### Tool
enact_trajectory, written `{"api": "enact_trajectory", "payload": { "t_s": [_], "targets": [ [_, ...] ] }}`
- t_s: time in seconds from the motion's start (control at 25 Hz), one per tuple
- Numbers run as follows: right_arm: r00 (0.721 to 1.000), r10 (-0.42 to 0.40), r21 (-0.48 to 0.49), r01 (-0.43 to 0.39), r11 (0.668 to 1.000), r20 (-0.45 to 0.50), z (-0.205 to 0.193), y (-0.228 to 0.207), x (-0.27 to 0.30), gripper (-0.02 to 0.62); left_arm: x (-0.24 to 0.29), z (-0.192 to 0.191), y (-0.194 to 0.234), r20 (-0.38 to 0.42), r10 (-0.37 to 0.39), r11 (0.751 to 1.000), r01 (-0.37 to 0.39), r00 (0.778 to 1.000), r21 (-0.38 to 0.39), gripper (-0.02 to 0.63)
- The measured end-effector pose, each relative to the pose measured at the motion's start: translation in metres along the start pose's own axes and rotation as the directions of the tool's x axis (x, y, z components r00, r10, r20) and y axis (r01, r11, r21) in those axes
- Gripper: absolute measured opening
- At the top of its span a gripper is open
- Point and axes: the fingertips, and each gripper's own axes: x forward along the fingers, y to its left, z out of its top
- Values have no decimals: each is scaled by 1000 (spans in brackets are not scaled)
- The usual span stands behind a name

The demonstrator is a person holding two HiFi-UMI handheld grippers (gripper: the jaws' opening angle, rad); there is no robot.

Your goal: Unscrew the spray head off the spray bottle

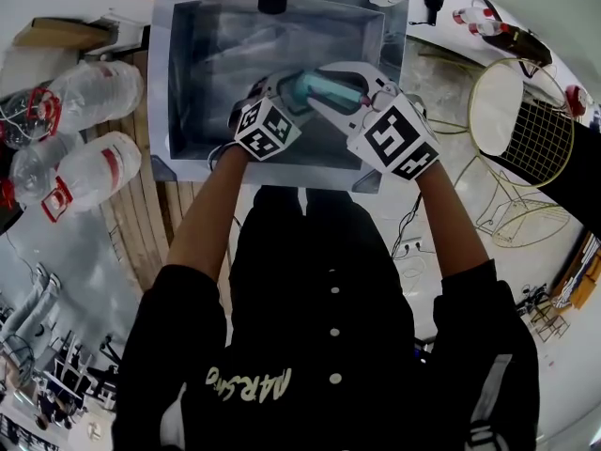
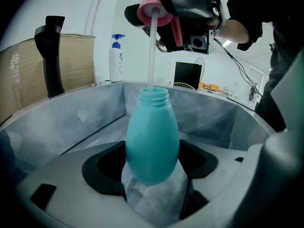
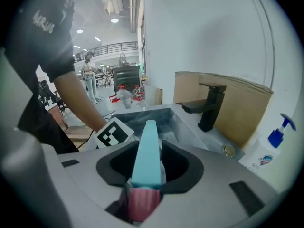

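Over the sink (image 1: pixel 184 111), the left gripper (image 1: pixel 273 98) clamped the bottle (image 2: pixel 152 141) steady so the right gripper (image 1: pixel 359 98), grasping the spray head (image 3: pixel 144 160), could lift it.

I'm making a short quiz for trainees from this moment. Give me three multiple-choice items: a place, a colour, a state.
1. The bottle is held: A over the sink; B on the floor; C on a chair.
2. The collar of the spray head is: A yellow; B pink; C black.
3. The spray head is: A screwed on tight; B off, tube in the neck; C lying in the sink.
A: the left gripper grips it above the sink. B: the collar shows pink. B: the right gripper holds the head above the open neck, tube inside.
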Motion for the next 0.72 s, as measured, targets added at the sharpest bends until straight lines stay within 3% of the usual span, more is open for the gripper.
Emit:
{"api": "enact_trajectory", "payload": {
  "t_s": [0.72],
  "targets": [
    [988,-74,45,68,997,135,45,-13,-59,161,-7,-6,17,-25,69,996,-70,997,-63,362]
  ]
}}
